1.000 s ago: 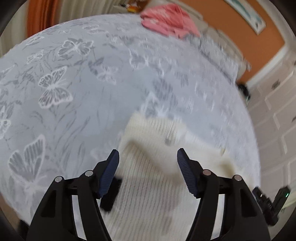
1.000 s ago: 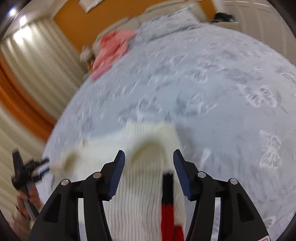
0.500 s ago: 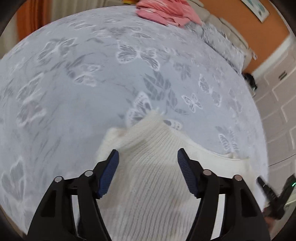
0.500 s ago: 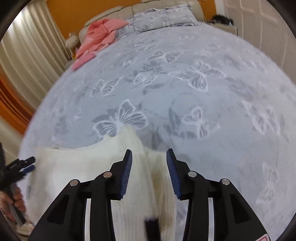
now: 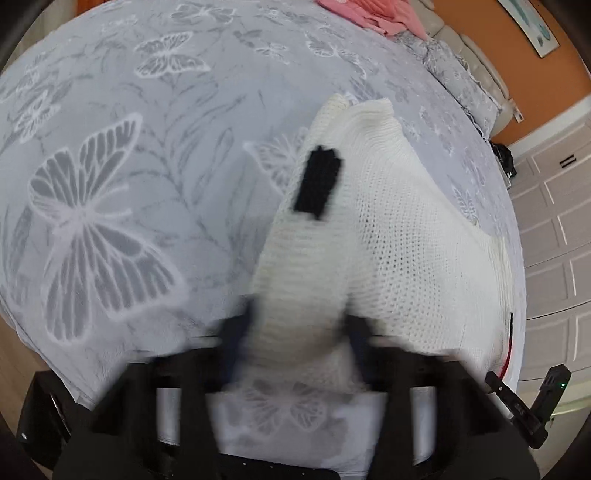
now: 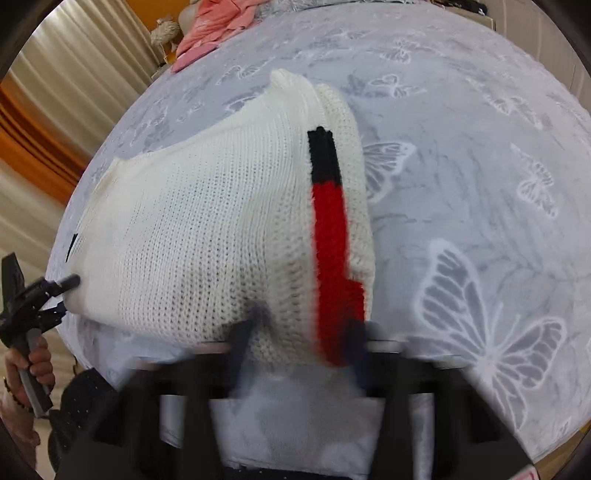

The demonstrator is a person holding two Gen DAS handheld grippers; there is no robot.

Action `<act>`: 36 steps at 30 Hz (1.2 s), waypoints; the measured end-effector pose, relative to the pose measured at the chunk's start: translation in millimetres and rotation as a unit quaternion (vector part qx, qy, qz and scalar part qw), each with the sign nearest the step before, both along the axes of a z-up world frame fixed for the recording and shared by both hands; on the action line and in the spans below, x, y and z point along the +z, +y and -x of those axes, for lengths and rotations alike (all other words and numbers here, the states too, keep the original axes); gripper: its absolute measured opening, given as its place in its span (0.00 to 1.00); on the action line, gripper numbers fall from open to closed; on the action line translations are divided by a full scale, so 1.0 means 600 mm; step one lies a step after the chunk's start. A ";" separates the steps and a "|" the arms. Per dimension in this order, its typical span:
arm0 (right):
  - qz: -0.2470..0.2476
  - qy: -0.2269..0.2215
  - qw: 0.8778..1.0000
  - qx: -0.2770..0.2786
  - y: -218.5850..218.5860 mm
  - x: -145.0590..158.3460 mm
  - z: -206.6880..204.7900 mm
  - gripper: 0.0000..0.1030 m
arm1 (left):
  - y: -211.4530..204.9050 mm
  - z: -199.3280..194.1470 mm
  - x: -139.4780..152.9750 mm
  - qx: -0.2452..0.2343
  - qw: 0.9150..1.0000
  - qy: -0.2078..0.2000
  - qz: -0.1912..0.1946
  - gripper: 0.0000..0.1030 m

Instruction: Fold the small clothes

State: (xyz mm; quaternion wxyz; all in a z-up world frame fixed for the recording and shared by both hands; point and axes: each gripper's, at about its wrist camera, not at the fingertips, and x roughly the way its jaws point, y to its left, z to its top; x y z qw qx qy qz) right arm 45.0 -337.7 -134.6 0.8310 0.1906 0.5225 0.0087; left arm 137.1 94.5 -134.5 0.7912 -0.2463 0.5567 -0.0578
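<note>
**Both grippers on sweater hem, sweater raised over bed**

Left gripper (image 5: pixel 295 332): blurred, jaws pinching a fold of the white knit sweater (image 5: pixel 388 229). Sweater spans between the grippers above the grey butterfly bedspread (image 5: pixel 110 147), red-and-black stripe (image 6: pixel 328 236) at its right side. Right gripper (image 6: pixel 299 343): blurred, jaws clamped on the knit edge. Pink garment (image 6: pixel 214 22) lies far back.

The cream-white knit sweater (image 6: pixel 207 229) carries a stripe (image 6: pixel 328 229), black at its far end, red nearer. The bedspread (image 5: pixel 110 110) is pale grey with white butterflies. Far off lies pink clothing (image 6: pixel 214 26).
</note>
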 end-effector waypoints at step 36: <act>0.056 -0.008 0.997 0.048 -0.036 0.009 -0.222 0.08 | -0.076 -0.180 0.026 -0.077 0.995 -0.008 -0.064 0.07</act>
